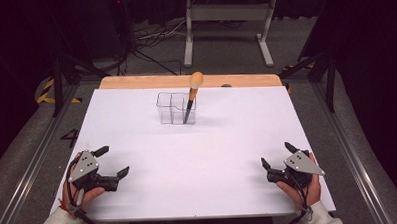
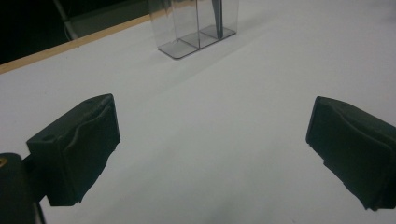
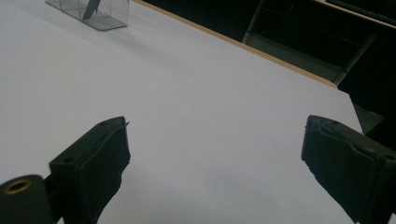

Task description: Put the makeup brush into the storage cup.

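I am holding my left tongs point(image 1: 112, 161) wide open and empty near the left front of the white table point(image 1: 228, 156). The clear box point(image 1: 176, 108) is sitting far ahead in the middle, about as far from either hand, with a brush point(image 1: 192, 95) leaning up in its right part. My right tongs point(image 1: 277, 155) are waiting wide open and empty too, with lots of bare room between.

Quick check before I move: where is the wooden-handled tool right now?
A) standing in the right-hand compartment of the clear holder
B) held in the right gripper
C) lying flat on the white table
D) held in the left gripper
A: in the high view the wooden-handled tool stands tilted in the right-hand compartment of the clear holder, while the left gripper and right gripper sit open and empty near the table's front edge.
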Motion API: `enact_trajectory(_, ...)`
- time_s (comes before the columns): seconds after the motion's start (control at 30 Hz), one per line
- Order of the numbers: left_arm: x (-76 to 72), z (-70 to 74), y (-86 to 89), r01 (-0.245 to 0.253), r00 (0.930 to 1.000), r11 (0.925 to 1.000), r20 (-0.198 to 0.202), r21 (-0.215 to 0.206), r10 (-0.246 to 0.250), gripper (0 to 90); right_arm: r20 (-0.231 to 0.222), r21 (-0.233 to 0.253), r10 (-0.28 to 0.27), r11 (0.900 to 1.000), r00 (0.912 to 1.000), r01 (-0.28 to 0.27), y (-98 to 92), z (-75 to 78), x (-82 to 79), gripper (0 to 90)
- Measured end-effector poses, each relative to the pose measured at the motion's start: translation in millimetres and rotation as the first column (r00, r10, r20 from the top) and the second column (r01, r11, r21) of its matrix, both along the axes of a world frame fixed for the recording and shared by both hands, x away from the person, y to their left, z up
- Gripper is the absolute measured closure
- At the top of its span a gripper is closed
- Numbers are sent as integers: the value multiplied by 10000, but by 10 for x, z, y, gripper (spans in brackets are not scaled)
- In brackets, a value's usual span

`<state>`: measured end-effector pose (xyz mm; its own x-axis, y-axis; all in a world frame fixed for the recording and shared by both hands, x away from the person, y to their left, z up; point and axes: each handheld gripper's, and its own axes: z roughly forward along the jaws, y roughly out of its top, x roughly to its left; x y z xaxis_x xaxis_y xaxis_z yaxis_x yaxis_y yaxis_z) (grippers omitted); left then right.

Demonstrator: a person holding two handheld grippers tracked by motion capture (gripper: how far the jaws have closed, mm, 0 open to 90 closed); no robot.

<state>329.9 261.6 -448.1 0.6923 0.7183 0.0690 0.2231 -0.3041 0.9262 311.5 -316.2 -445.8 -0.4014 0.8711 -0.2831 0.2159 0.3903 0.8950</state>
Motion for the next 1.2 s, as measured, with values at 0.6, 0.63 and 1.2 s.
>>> enact_trajectory(0.6, -30, 42, 9, 231, 9995, 9994, 218, -242, -226, 40, 130, -171, 63, 9998, 9999, -61, 43, 31, -19, 85)
enact_trajectory(0.63, -29, 44, 11, 228, 9995, 9994, 244, -258, -222, 40, 115, -177, 39, 9998, 9999, -37, 39, 29, -17, 85)
enact_trajectory(1.2, 1, 49, 35, 170, 9995, 9992, 272, -372, -160, 37, 259, -68, 8, 10000, 9997, -7, 14, 37, -15, 86)
